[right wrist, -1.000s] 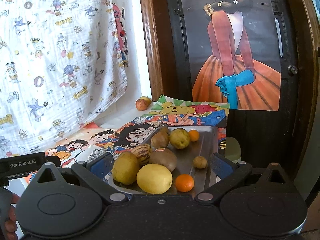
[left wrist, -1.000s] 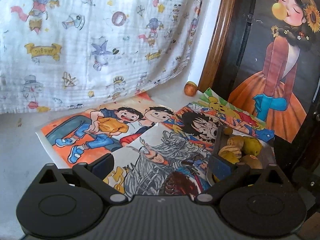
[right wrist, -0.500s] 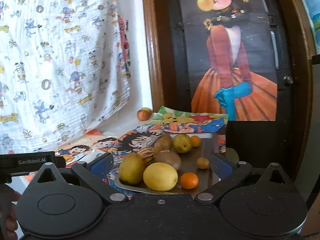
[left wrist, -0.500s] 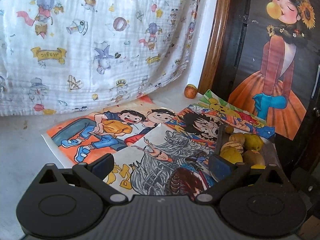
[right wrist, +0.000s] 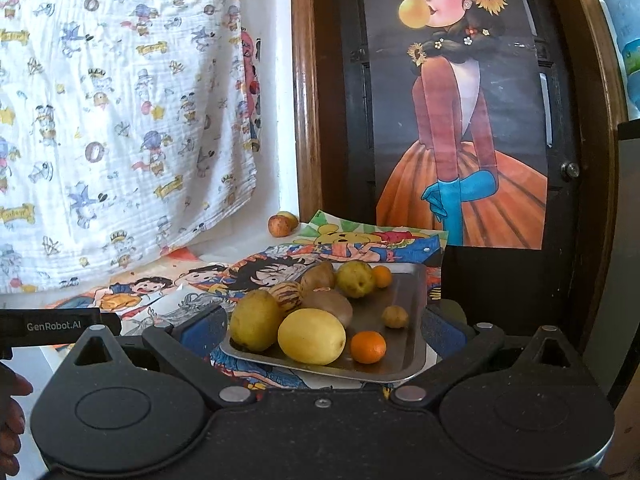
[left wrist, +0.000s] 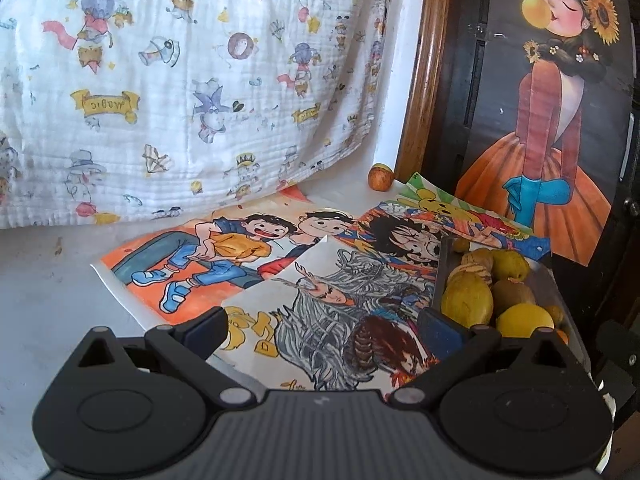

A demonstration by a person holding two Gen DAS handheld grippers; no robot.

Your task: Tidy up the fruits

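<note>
Right hand-held gripper (right wrist: 322,326) wide, empty; left (left wrist: 320,330) likewise; tray (right wrist: 404,372) near edge partly hidden.

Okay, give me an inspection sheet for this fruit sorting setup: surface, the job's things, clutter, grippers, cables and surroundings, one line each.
Surface: pale grey tabletop, partly covered by overlapping colourful cartoon drawings on paper.
Job's things: rectangular metal tray on the drawings holds a large yellow lemon-like fruit, a yellow-green fruit, a striped melon-like fruit, brown fruits, two small oranges; one reddish apple-like fruit sits apart by the wall.
Clutter: nothing seen.
Grippers: left gripper open, empty; right gripper open, empty, facing the tray.
Cables: nothing seen.
Surroundings: white cartoon-print cloth hanging, dark wood-framed door with a poster of a girl in an orange dress.
</note>
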